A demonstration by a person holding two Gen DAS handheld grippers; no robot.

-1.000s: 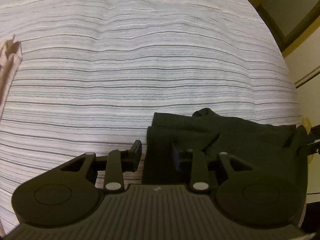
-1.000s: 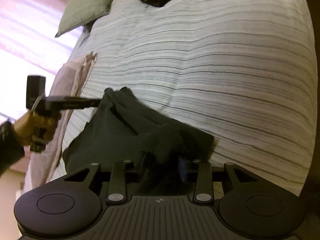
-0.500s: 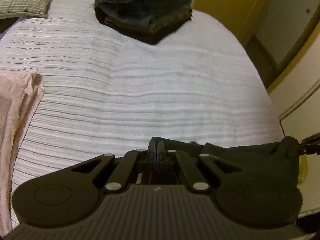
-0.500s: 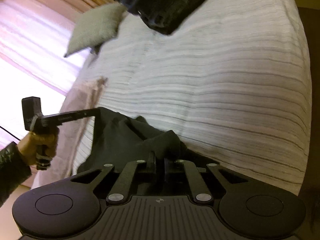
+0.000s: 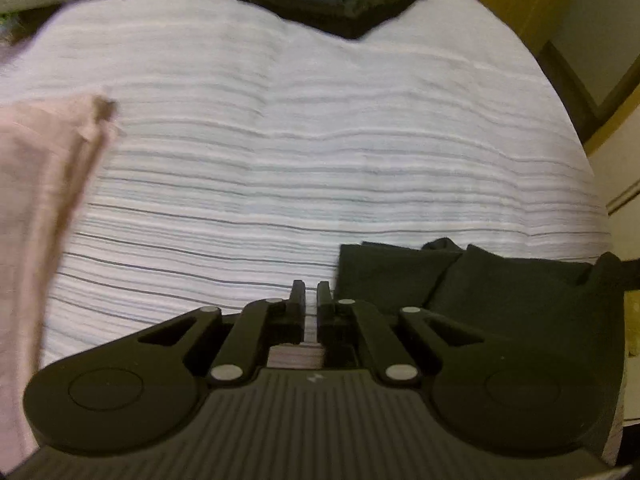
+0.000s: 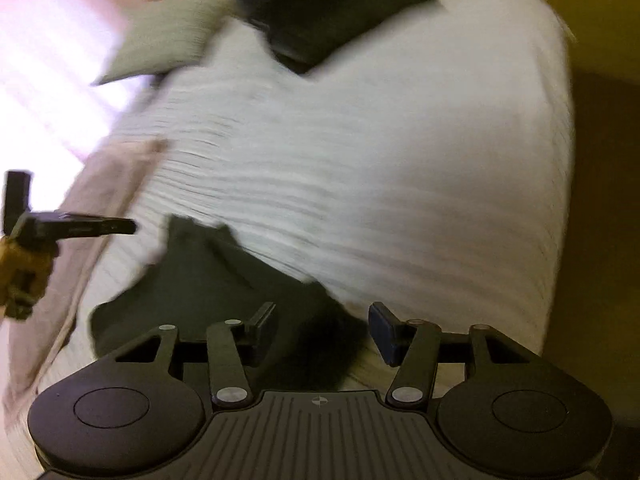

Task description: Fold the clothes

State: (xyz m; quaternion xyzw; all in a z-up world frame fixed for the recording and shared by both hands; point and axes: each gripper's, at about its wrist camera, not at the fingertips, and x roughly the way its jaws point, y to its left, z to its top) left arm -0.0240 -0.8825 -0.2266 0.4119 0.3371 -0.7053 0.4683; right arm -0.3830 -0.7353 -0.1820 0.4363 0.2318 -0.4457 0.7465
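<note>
Both grippers are seen above a striped bedspread (image 5: pixel 320 140): the left gripper (image 5: pixel 311 292) is clenched with nothing between its fingers, just left of a black garment (image 5: pixel 500 284), while the right gripper (image 6: pixel 322 322) is opening, its jaws apart over the same black garment (image 6: pixel 208 280) and not pressing on it. A pink cloth (image 5: pixel 44 200) is laid along the left edge of the bed, a stack of dark folded clothes (image 5: pixel 328 0) is placed at the far end, and a grey pillow (image 6: pixel 168 36) is seen beside that stack.

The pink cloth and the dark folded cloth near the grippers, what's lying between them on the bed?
Nothing but bare striped bedspread, seen in the left wrist view between pink cloth and dark cloth.
</note>
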